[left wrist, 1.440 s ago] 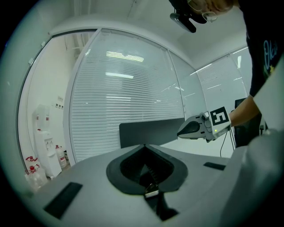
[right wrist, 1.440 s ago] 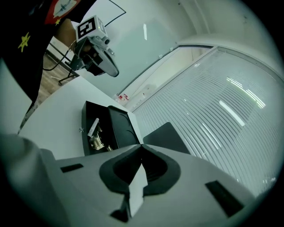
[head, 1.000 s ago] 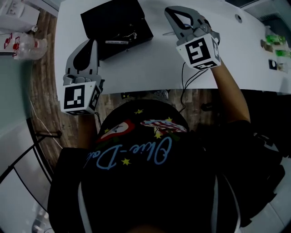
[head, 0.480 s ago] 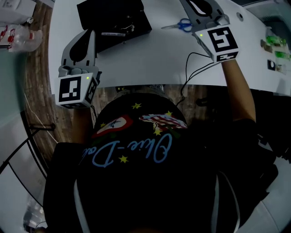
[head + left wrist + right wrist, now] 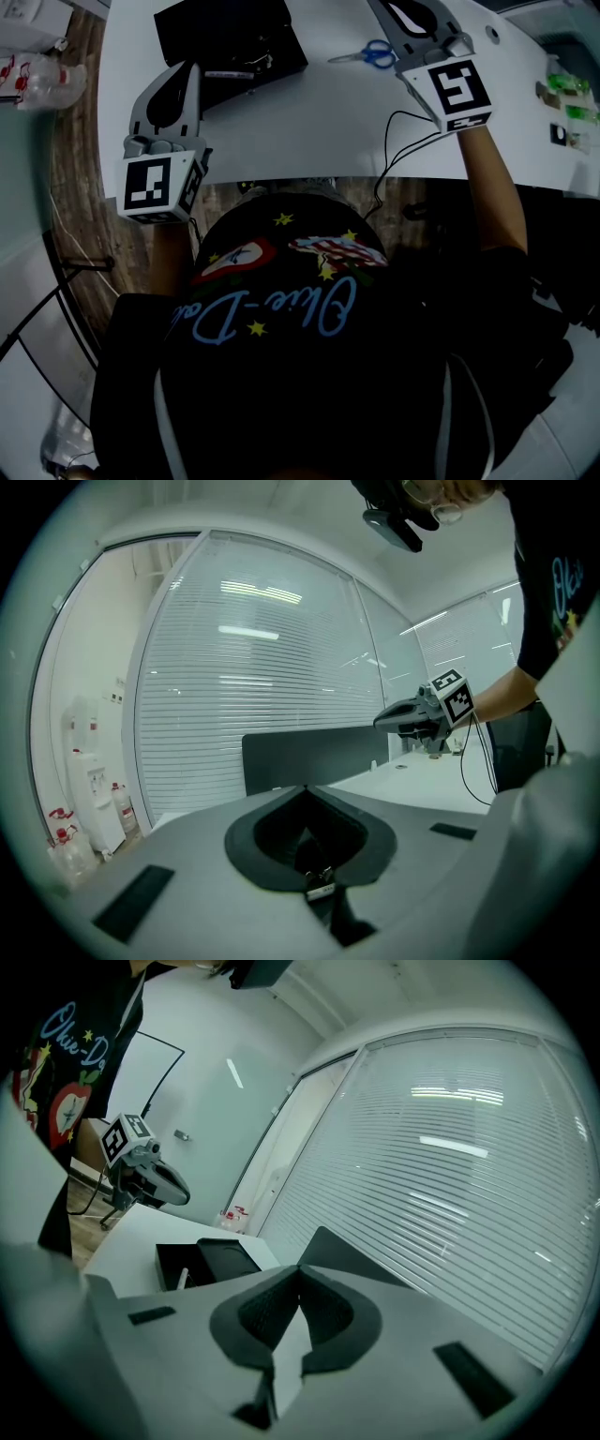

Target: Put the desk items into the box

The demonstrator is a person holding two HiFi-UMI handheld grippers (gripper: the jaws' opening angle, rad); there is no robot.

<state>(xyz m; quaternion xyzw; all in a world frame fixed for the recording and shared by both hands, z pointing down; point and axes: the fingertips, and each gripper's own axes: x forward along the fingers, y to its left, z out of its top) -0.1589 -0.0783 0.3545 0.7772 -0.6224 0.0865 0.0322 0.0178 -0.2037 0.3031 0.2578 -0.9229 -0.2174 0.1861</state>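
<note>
Right gripper point(image 5: 300, 1274): jaws pressed together, nothing between them. Hovers over the far part of the white desk point(image 5: 309, 122), probably poised for the next pick; needs opening first. Left gripper point(image 5: 305, 789): likewise closed tip to tip and empty. Parked at the near desk edge, pointing toward the box point(image 5: 216, 33), likely kept clear of the other's work. Scissors point(image 5: 372, 53): blue-handled, flat on the desk, just beside the Right gripper on its left, between it and the box. Box: black, open, well apart from the Right gripper; pen point(image 5: 230, 73) already inside.
</note>
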